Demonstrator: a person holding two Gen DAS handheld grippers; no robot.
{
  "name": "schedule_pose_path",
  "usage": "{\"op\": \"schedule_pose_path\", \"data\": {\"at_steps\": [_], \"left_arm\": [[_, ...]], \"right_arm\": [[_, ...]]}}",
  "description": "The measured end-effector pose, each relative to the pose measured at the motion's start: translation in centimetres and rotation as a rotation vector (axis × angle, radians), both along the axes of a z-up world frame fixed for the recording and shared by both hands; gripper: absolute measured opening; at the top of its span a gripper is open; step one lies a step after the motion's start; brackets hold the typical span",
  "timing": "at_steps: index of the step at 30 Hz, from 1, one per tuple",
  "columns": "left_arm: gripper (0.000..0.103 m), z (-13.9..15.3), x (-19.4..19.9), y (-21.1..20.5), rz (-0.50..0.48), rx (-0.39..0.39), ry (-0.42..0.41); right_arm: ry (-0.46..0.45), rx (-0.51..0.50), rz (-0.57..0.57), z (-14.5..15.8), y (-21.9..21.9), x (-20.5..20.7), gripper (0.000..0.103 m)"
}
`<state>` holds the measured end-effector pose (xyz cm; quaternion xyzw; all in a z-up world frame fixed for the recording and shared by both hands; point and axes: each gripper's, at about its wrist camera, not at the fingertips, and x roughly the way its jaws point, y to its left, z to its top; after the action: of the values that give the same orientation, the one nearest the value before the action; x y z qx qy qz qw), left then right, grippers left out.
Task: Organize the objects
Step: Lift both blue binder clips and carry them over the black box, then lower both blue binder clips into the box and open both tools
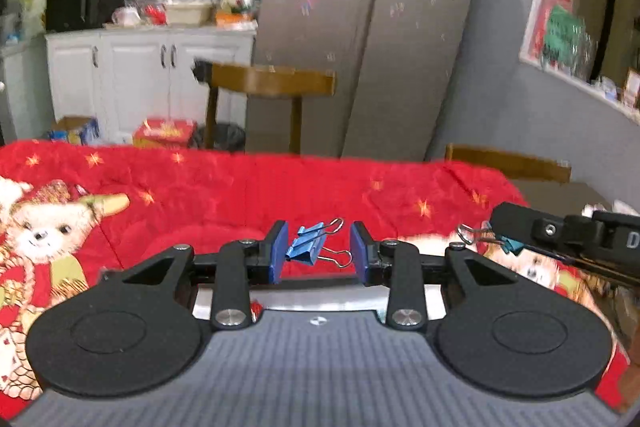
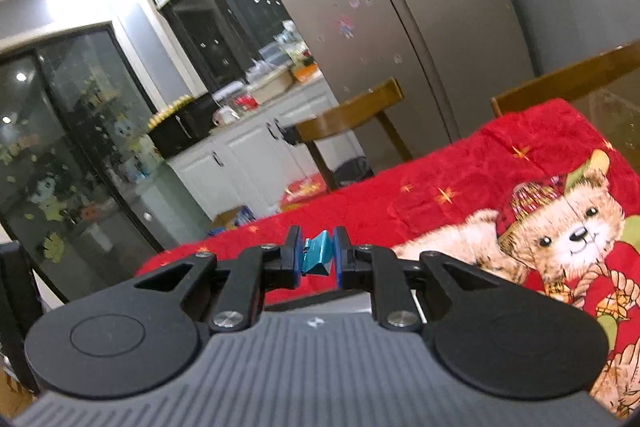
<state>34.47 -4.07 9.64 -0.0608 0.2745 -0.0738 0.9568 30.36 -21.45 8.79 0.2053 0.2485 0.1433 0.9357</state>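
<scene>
Left gripper (image 1: pixel 319 251) clamps a blue binder clip (image 1: pixel 307 245) slanting 1-to-7 o'clock; right gripper (image 2: pixel 316 254), at its 3 o'clock, pinches a teal binder clip (image 2: pixel 317 251) above the red blanket (image 1: pixel 224 195).

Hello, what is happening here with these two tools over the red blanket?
A person holds a gripper in each hand above a table covered with a red teddy-bear blanket. The left gripper carries a blue binder clip between its jaws, its wire handles sticking out to the side. The right gripper is shut on a teal binder clip. In the left wrist view the right gripper comes in from the right edge. No container for the clips is visible.
</scene>
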Motion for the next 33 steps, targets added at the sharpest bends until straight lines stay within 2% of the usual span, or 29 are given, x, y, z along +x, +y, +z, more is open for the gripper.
{"op": "schedule_pose_path", "data": {"at_steps": [3,7,9,11,13,16,19,21,28,33], "left_arm": [[0.039,-1.4,0.7,0.0,-0.006,0.03,0.048],[0.039,-3.5,1.2,-0.2,-0.037,0.024,0.137],[0.039,-4.3,1.4,-0.3,-0.024,0.038,0.172],[0.039,-4.7,1.8,-0.2,-0.033,0.02,0.201],[0.039,-4.8,1.7,-0.1,-0.041,0.019,0.203],[0.039,-5.0,1.5,-0.6,-0.034,0.067,0.189],[0.039,-5.0,1.7,-0.6,-0.036,0.047,0.203],[0.039,-4.8,1.3,-0.8,-0.027,0.068,0.188],[0.04,-4.6,1.5,-0.6,-0.02,0.048,0.2],[0.04,-4.6,1.4,-0.6,-0.015,0.052,0.201]], "right_arm": [[0.064,-0.033,0.014,-1.6,0.6,0.9,0.018],[0.106,-0.097,0.02,-3.1,1.2,1.3,0.018],[0.125,-0.104,0.017,-3.5,1.1,1.4,0.018],[0.148,-0.108,0.026,-3.9,1.2,1.6,0.018],[0.156,-0.125,0.037,-4.1,1.6,1.5,0.018],[0.171,-0.15,0.044,-4.6,2.1,1.6,0.018],[0.197,-0.161,0.047,-5.2,2.2,1.9,0.018],[0.206,-0.167,0.05,-5.3,2.3,2.1,0.018],[0.2,-0.206,0.043,-5.5,2.8,2.0,0.019],[0.226,-0.194,0.041,-5.7,2.4,2.4,0.019]]}}
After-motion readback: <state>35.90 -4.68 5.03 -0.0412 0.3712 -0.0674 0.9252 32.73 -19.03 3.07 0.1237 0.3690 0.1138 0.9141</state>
